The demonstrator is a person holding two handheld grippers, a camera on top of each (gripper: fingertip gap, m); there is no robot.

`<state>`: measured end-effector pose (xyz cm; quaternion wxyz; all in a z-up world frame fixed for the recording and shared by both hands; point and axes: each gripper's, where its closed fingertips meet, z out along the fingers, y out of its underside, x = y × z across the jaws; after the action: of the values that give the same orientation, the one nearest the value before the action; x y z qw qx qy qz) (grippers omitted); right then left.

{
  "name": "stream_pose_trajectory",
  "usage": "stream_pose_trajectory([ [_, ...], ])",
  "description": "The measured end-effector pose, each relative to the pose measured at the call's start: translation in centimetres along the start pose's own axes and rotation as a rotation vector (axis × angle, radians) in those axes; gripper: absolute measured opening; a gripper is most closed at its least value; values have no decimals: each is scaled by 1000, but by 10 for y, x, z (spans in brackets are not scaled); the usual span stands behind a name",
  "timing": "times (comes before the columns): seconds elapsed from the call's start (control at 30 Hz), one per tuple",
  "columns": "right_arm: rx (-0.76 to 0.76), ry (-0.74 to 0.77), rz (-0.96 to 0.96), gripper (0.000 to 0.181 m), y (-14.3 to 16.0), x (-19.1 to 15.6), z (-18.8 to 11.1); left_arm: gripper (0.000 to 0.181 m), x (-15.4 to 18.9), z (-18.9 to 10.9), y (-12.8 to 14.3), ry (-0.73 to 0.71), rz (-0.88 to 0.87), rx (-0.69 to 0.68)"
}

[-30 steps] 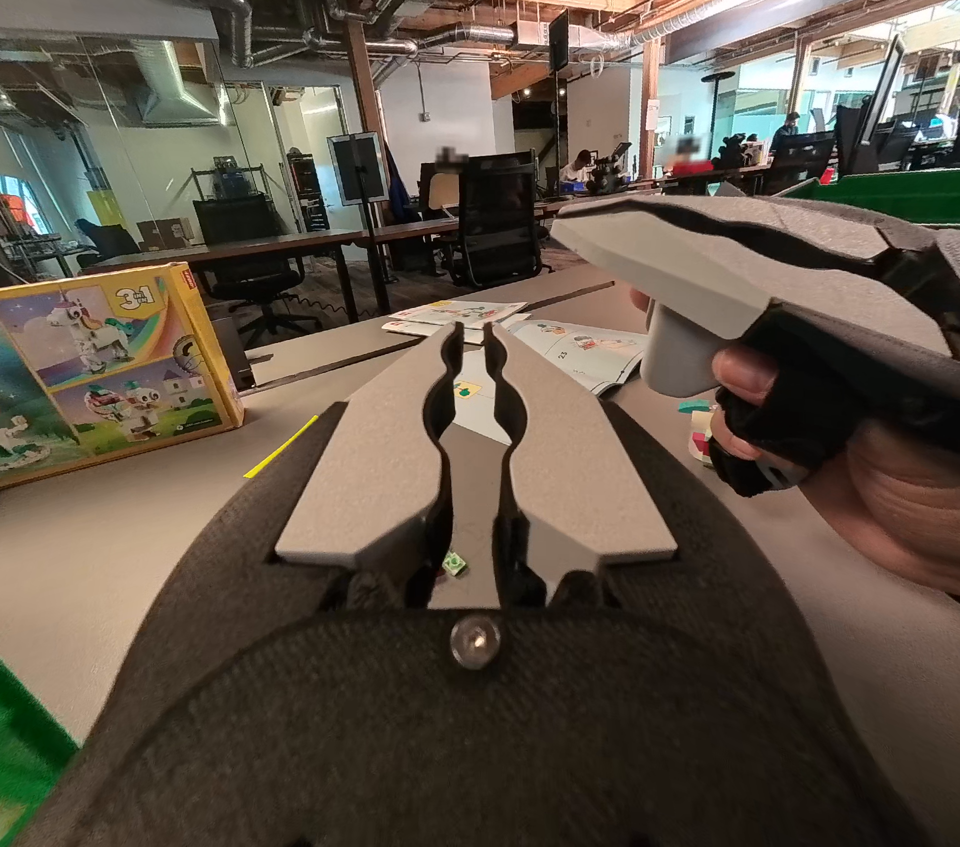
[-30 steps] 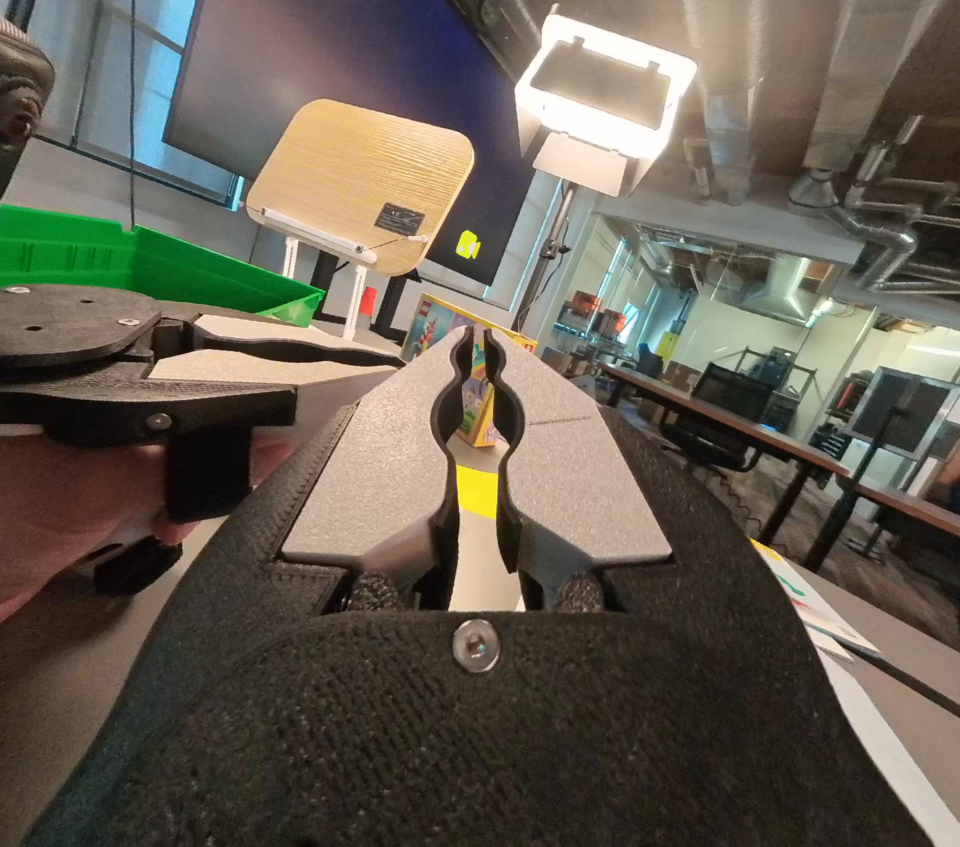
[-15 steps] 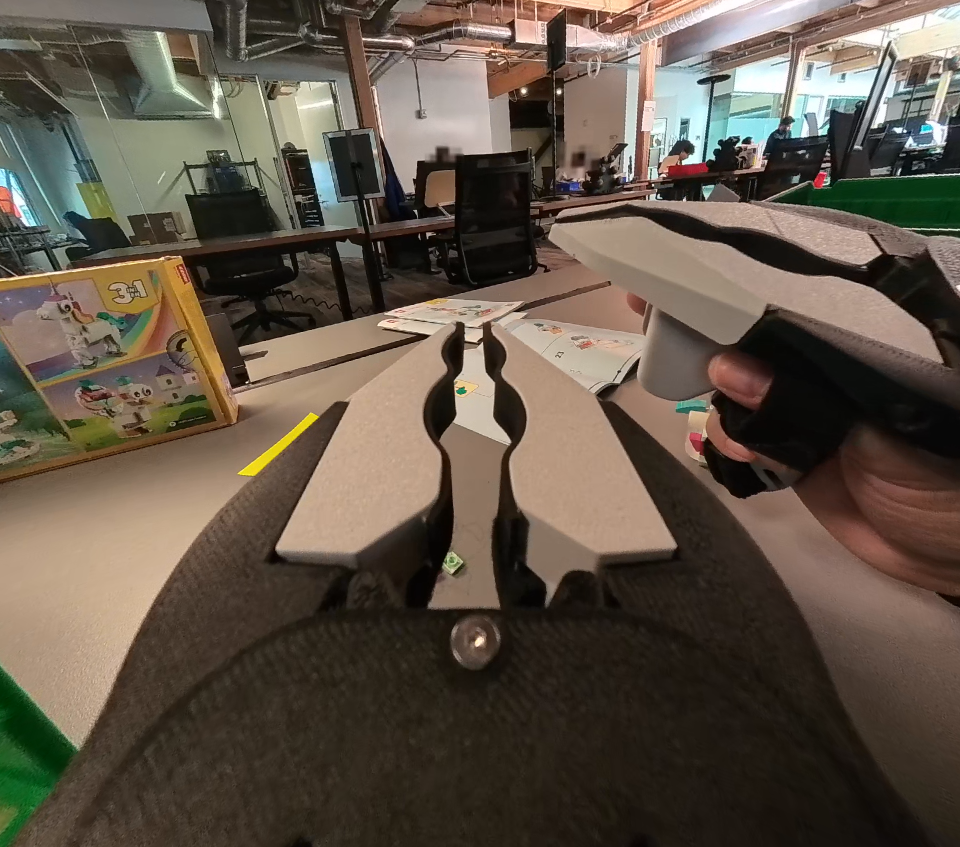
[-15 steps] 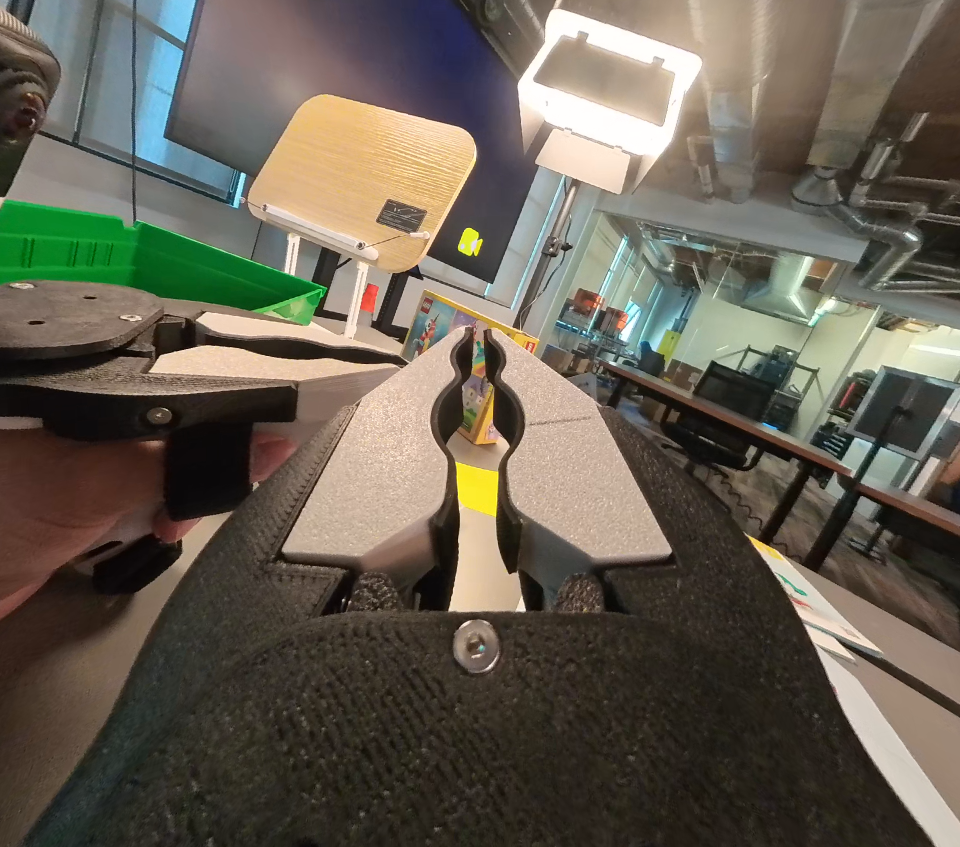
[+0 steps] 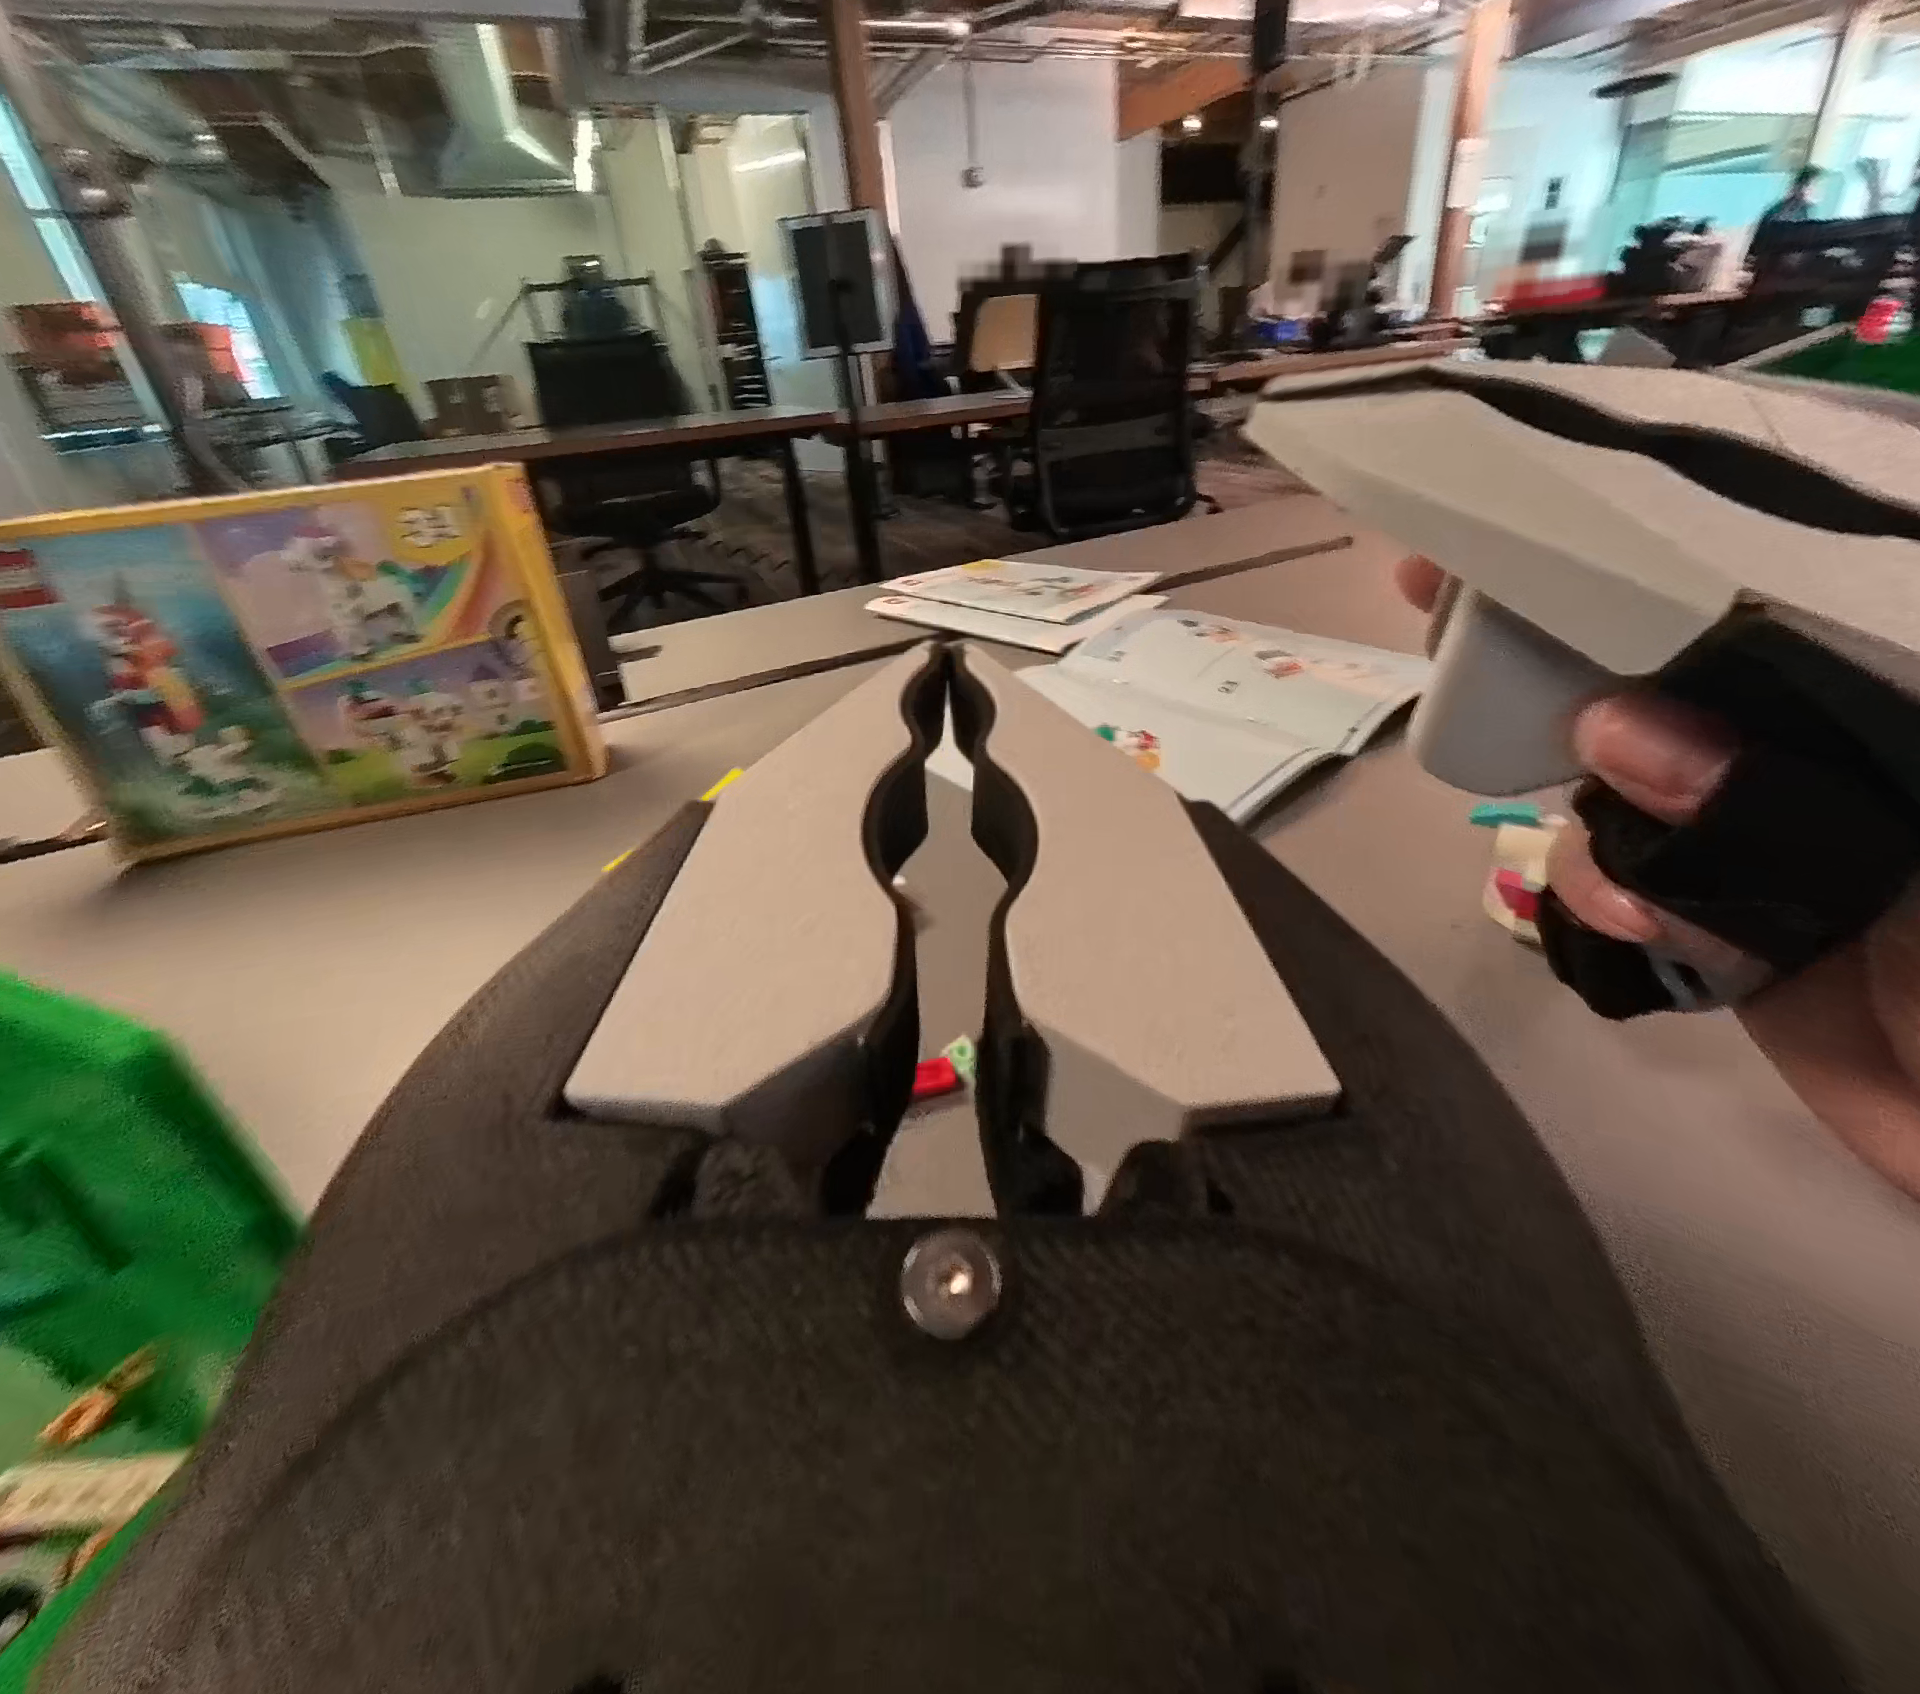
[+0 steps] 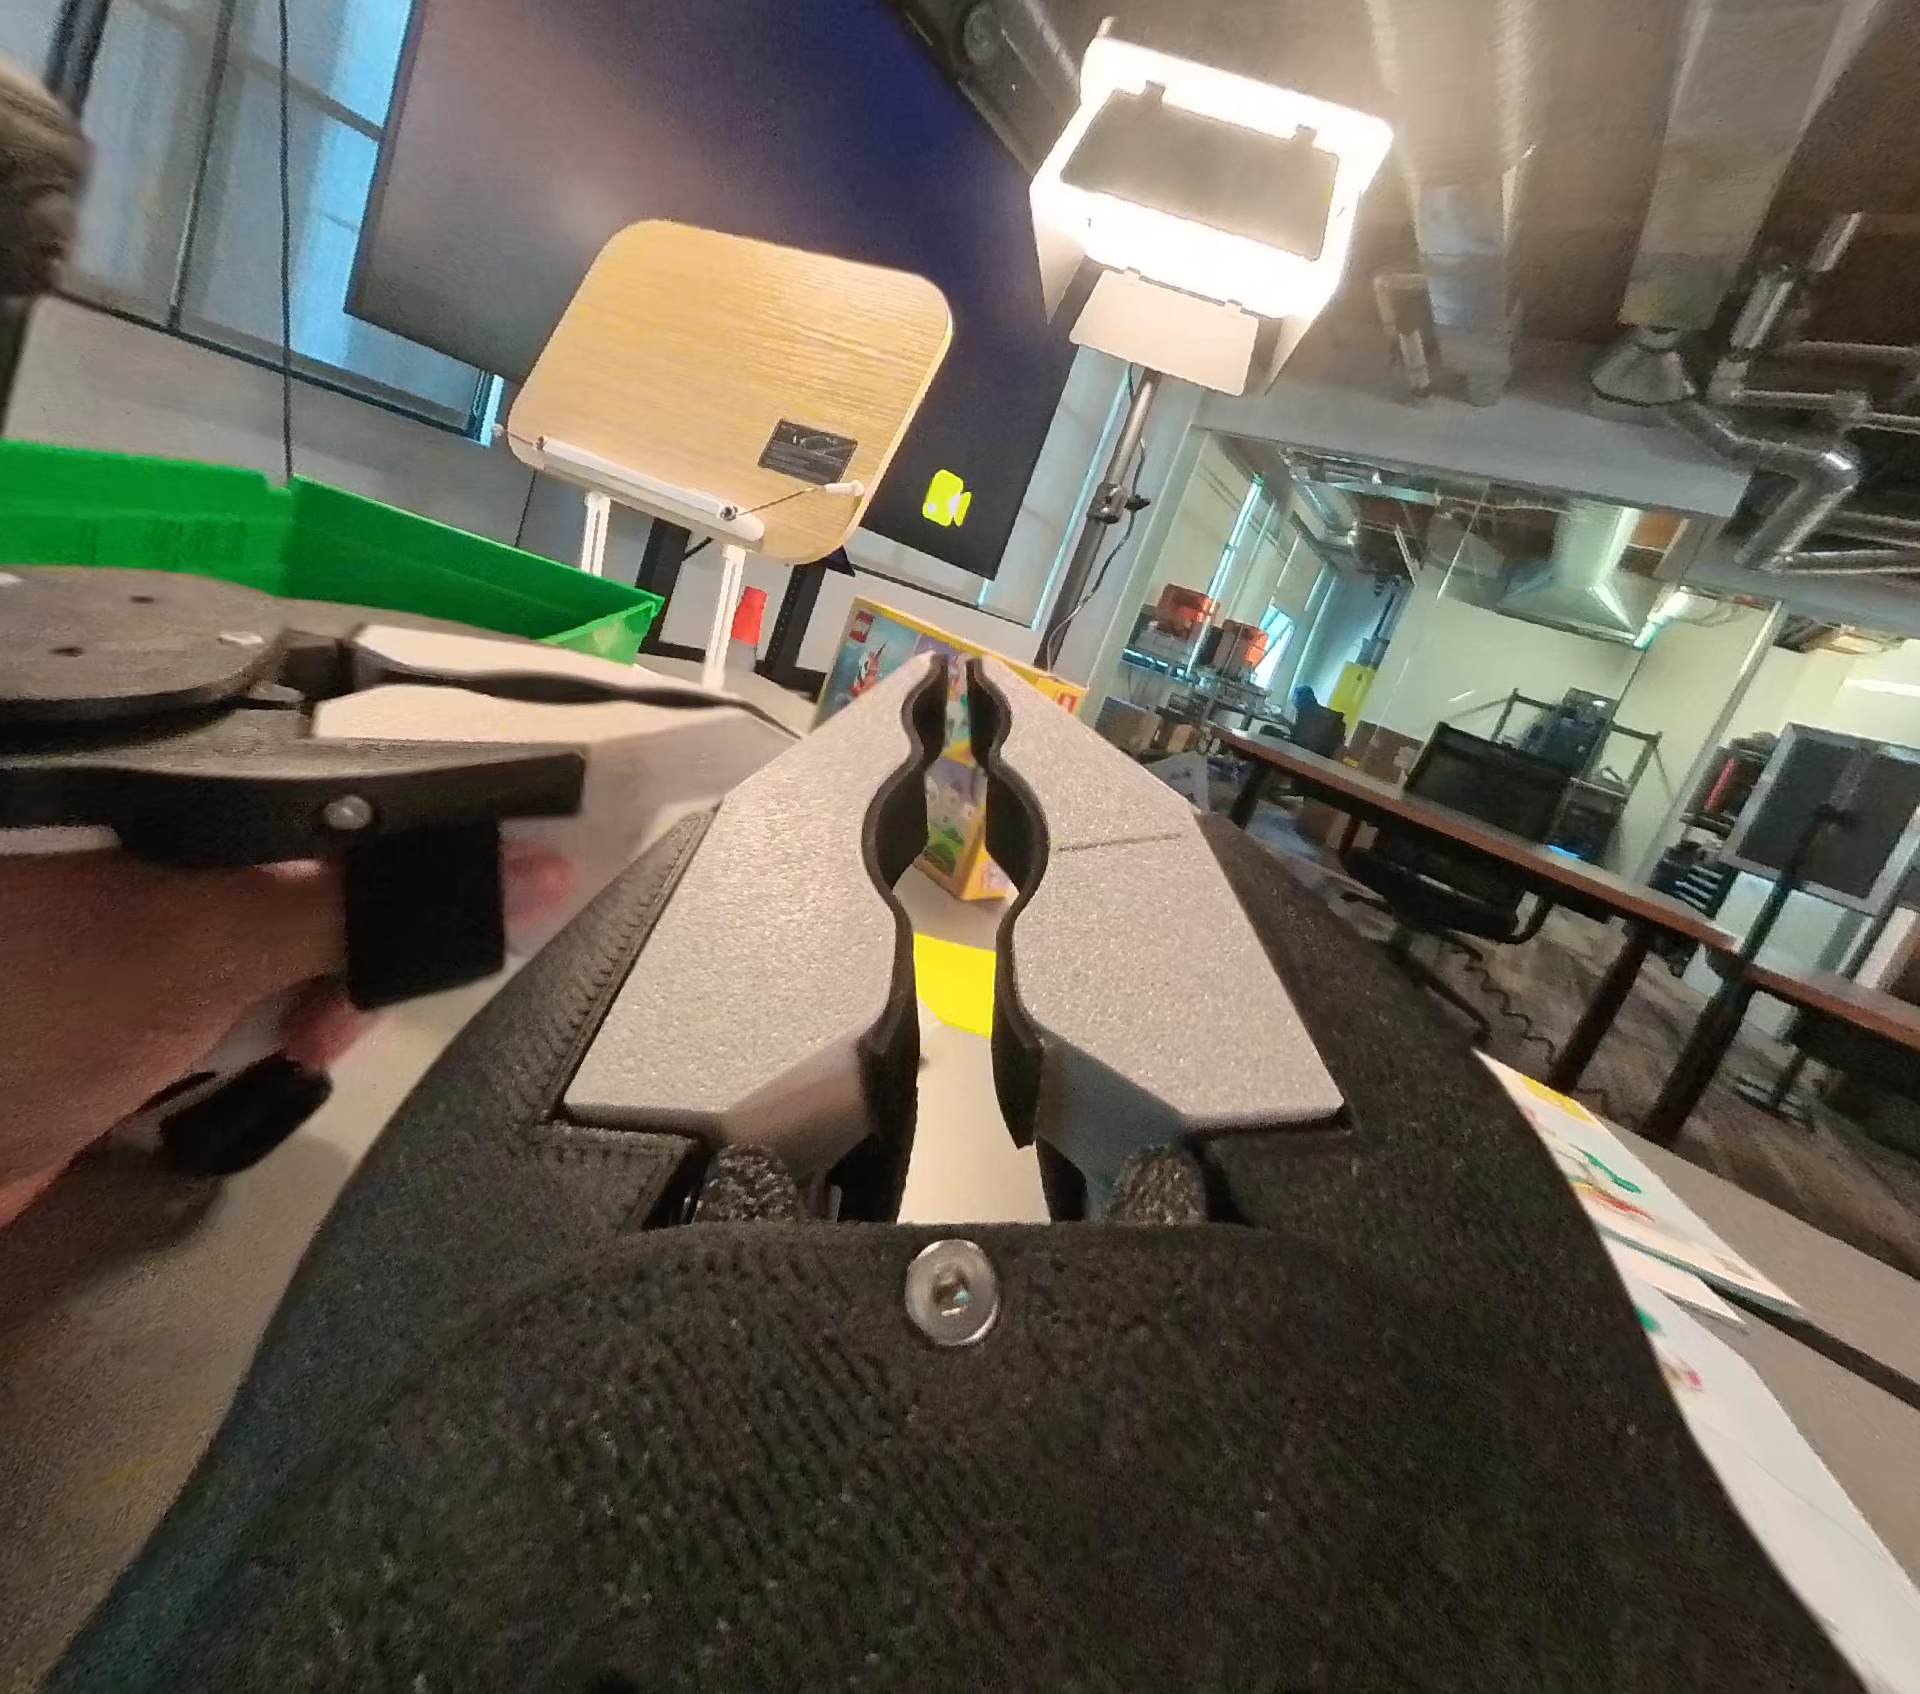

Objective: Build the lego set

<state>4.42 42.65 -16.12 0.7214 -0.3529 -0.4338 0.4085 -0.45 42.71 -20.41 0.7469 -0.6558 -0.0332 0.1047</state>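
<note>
Both grippers closed (nothing gripped)

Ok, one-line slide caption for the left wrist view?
Left gripper, nearly shut and empty, points over a grey table toward the set's box and open instruction booklet.

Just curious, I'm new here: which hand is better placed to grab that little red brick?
Left, probably: the red brick lies just beneath the left gripper; the right gripper aims at the yellow box.

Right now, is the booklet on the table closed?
No, the booklet lies open on the table, its pages spread flat just beyond the left gripper.
</note>
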Motion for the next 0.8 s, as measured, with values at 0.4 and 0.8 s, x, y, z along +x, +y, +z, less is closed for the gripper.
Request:
stream_pose_trajectory([
  [0.4,21,33,54,1,-8,11,-2,10,-37,-103,-100,45,150,-32],
  [0.8,-1,14,22,1,-1,6,2,15,-150,-125,35,243,70,-1111],
])
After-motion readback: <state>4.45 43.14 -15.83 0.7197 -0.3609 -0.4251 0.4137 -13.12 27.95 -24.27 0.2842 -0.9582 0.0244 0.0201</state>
